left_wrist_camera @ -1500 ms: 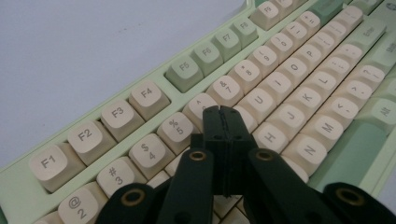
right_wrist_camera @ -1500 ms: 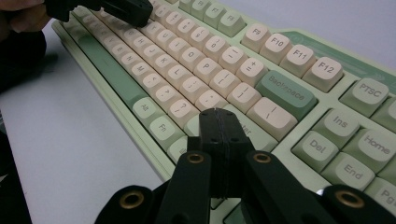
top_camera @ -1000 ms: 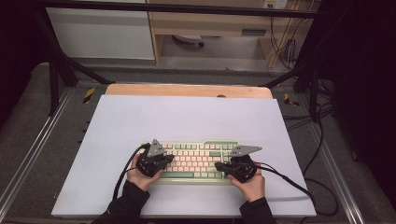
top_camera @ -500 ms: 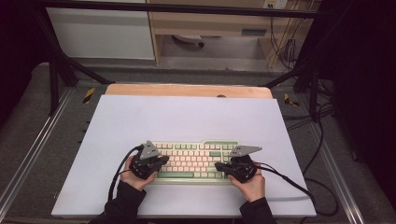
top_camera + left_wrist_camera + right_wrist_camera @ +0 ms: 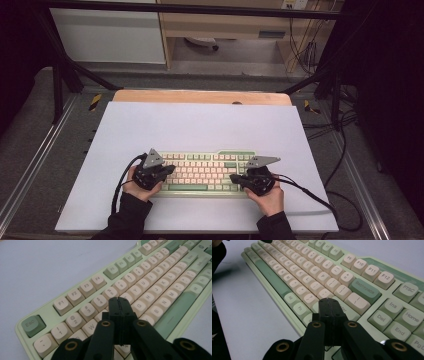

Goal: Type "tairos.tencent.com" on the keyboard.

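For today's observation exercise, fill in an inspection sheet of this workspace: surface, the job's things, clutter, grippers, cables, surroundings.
Surface: pale board lying on a wooden table top.
Job's things: green and cream keyboard, flat near the board's front edge.
Clutter: nothing seen.
Grippers: left gripper shut, empty, above the keyboard's left-hand letter keys; right gripper shut, empty, above the keys near Backspace.
Cables: black cable trailing from the right gripper across the board; loose cables on the floor at right.
Surroundings: dark metal frame, wooden cabinet behind.

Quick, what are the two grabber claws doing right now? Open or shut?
Left gripper: shut, holding nothing, its tip over the keyboard letter keys.
Right gripper: shut, holding nothing, its tip over keys near Backspace.
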Motion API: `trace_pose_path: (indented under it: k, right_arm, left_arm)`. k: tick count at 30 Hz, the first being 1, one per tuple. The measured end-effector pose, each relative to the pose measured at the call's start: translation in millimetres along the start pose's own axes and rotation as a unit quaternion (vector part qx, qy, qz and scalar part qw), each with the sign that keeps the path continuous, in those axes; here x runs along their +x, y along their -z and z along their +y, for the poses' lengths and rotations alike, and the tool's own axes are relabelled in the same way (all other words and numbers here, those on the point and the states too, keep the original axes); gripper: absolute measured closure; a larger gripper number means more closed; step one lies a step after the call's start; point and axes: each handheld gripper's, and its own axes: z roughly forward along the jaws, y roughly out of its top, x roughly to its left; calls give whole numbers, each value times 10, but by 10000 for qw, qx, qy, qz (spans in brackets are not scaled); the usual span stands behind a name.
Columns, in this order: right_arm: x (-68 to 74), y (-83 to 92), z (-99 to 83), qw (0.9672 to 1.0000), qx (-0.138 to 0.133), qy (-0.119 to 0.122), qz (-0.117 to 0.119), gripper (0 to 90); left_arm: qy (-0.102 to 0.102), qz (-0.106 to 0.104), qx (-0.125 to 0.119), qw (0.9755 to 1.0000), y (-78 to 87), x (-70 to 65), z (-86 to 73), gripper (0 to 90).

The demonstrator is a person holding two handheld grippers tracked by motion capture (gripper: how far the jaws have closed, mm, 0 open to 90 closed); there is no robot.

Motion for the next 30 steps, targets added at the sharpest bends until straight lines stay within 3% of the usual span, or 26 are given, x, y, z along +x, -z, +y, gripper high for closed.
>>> trace_pose_path:
  k: [13, 30]
  right_arm:
    - [-3, -14, -3, 10000, 35, 19, 14, 900]
    - [-2, -10, -2, 10000, 23, 14, 16, 900]
  left_arm:
    - [52, 180, 67, 9998, -97, 60, -24, 900]
    - [14, 169, 122, 9998, -163, 48, -46, 900]
